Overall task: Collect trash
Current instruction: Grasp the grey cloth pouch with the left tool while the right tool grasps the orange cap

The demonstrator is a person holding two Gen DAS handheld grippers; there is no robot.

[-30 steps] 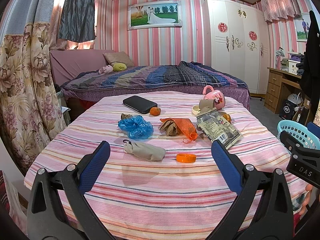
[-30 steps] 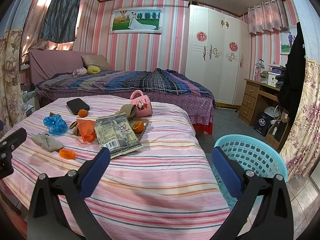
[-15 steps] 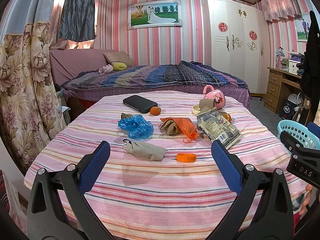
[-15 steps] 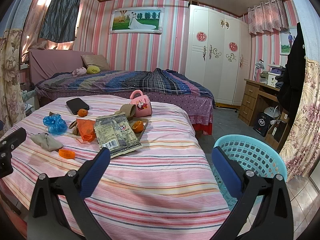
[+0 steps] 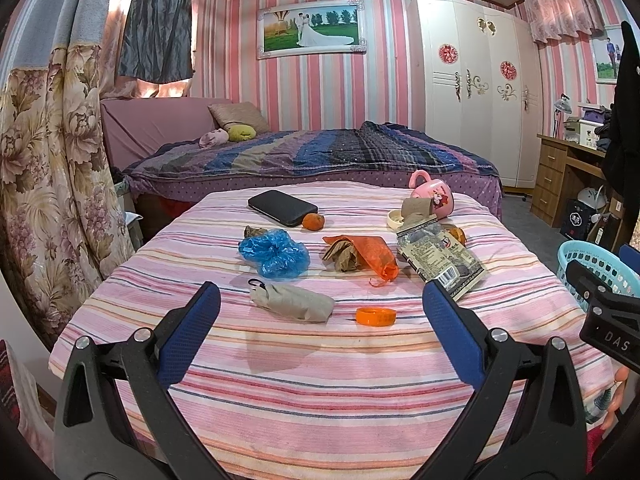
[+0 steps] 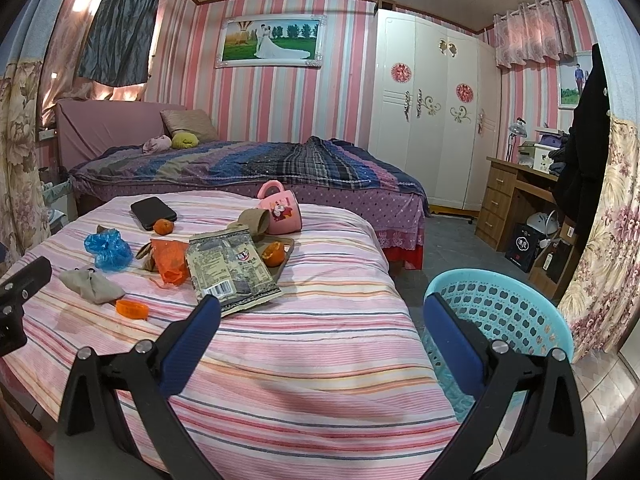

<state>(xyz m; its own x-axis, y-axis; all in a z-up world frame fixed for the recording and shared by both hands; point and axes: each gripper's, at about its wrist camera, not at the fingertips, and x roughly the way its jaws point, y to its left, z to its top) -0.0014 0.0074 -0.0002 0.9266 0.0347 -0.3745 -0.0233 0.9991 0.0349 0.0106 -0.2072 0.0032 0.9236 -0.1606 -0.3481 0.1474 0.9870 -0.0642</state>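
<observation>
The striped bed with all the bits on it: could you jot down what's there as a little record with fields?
surface: pink striped bedspread
likely trash: snack wrapper, blue plastic bag, orange bag, orange lid, grey pouch
other items: black phone, tangerine, pink mug lying on its side
bin: turquoise basket on the floor, right of the bed
left claw: open, empty
right claw: open, empty

In front of you the pink striped cloth-covered surface carries a black flat case, a small orange fruit, a crumpled blue plastic bag, an orange plastic bag, a printed snack packet, a grey cloth bundle, an orange round lid and a tipped pink mug.
</observation>
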